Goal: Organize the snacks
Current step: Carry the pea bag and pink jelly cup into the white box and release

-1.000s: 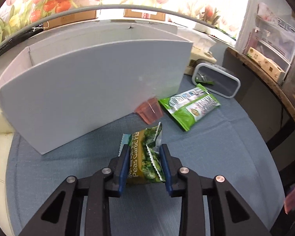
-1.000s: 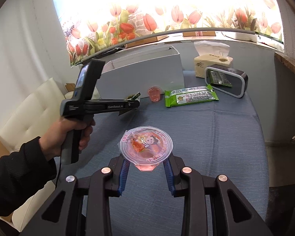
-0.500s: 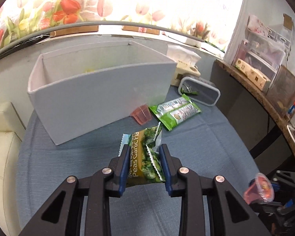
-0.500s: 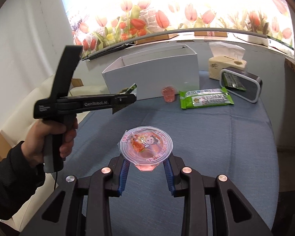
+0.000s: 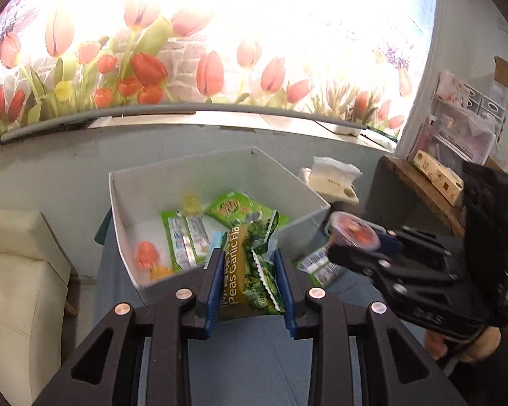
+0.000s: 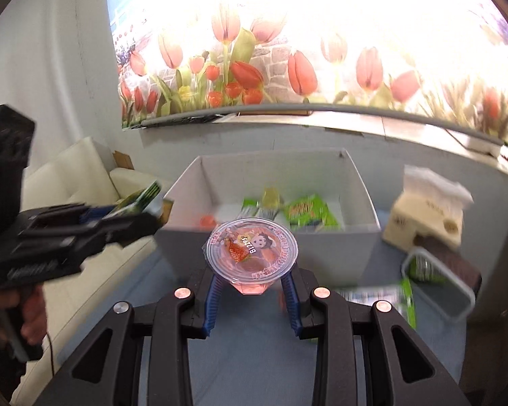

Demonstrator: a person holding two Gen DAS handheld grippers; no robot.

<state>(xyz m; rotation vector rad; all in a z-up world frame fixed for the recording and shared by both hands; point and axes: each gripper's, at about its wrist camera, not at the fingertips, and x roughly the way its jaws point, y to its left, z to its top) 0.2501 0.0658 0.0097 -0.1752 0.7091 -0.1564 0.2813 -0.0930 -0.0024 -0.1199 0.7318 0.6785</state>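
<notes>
Probably home: sofa (image 6: pixel 84 169), tulip mural (image 6: pixel 254 50).

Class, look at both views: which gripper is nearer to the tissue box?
Right. The right gripper, holding the jelly cup, is nearer the tissue box at the white box's right end. The left gripper, holding the pea bag, is farther left.

The green snack bag (image 5: pixel 250 270) reads "Peas Garlic Fla…", cut off by a fold. The jelly cup's lid (image 6: pixel 251 249) carries "B1225".

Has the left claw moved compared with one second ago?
Yes. The left claw, shut on the pea bag, rose above the white box, now seeing inside.
</notes>
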